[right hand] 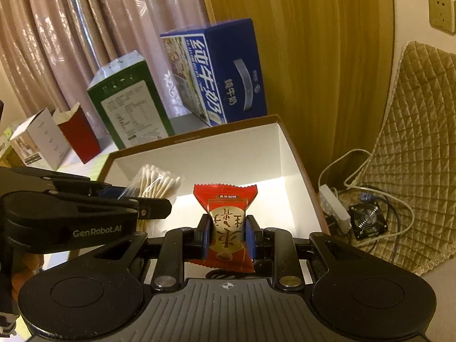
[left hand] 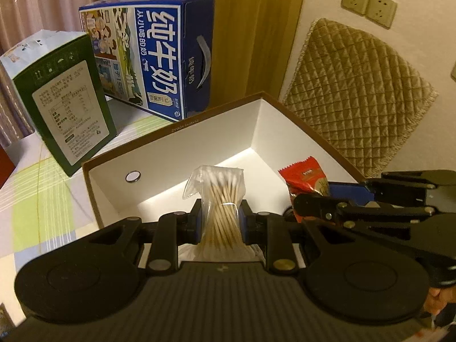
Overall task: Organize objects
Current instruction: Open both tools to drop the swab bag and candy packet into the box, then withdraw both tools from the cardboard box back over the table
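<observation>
Holding both grippers over the open box (left hand: 176, 139), you have each clamped on something: your left gripper (left hand: 219, 222) pinches the bag of cotton swabs (left hand: 221, 196) around its middle, and your right gripper (right hand: 227, 235) grips the red snack packet (right hand: 226, 219). Behind the box, a green carton (left hand: 65, 105) and a blue milk carton (left hand: 159, 57) stand on the table (left hand: 42, 213).

The open box (left hand: 176, 142) is the landmark. Behind it stands the milk carton case (left hand: 159, 57), and to that case's left the green carton (left hand: 65, 108). Above the box's inside, the bag of cotton swabs (left hand: 222, 199) sits left of the snack packet (right hand: 226, 222). A quilted cushion (left hand: 356, 97) leans right of the box.
</observation>
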`<state>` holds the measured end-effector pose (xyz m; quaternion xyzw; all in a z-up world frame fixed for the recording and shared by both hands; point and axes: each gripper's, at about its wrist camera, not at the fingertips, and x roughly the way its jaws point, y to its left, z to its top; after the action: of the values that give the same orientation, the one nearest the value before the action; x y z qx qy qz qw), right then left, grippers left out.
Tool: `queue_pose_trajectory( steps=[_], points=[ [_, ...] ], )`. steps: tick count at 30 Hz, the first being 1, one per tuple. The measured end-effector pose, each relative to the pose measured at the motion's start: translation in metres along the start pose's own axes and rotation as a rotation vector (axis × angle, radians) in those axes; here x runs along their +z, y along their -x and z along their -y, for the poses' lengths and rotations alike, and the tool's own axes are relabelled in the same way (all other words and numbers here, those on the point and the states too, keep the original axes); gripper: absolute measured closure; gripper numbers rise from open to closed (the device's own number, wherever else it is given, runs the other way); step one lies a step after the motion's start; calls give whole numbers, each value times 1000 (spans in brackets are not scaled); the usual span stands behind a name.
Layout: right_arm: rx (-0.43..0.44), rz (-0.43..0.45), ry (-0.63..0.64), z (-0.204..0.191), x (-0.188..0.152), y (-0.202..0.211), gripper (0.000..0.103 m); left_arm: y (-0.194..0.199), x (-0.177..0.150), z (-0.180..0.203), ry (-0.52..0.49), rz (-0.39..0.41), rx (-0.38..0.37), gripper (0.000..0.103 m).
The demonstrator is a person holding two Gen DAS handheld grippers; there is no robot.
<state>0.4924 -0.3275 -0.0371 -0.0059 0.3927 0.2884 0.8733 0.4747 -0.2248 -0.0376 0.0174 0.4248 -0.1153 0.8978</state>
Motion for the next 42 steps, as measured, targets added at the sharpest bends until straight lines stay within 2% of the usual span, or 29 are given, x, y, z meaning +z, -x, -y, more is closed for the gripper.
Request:
queue_pose_trajectory(
  steps=[5, 10, 11, 17, 19, 20, 21, 31, 34, 39, 42],
  points=[
    [1, -15, -12, 4, 4, -11, 81, -20, 6, -5, 8, -24, 2, 81],
    [11, -30, -14, 4, 5, -20, 81, -32, 7, -11, -4, -39, 17, 71],
    [11, -32, -15, 3, 5, -22, 81, -33, 7, -12, -4, -40, 26, 67],
    [16, -19, -21, 0, 8, -29, 80, -34, 7, -23, -3, -42, 44, 61],
    [14, -11, -25, 0, 9, -29, 71, -33, 7, -25, -5, -41, 49, 55],
    [11, -4, -28, -1, 10, -28, 59, -32, 7, -26, -6, -40, 50, 52],
    [4, 7, -29, 0, 10, -26, 54, -30, 7, -27, -7, -38, 51, 50],
    [1, 32, -19, 0, 4, -1, 42, -15, 4, -28, -8, -12, 45, 36],
    [-1, 41, -23, -1, -1, 9, 36, -9, 2, -27, -11, -5, 38, 33],
    [-2, 60, -54, -2, -9, 29, 18, 5, -3, -25, -12, 7, 23, 26],
    [-1, 69, -69, -2, -14, 41, 11, 15, -6, -23, -11, 14, 14, 23]
  ],
)
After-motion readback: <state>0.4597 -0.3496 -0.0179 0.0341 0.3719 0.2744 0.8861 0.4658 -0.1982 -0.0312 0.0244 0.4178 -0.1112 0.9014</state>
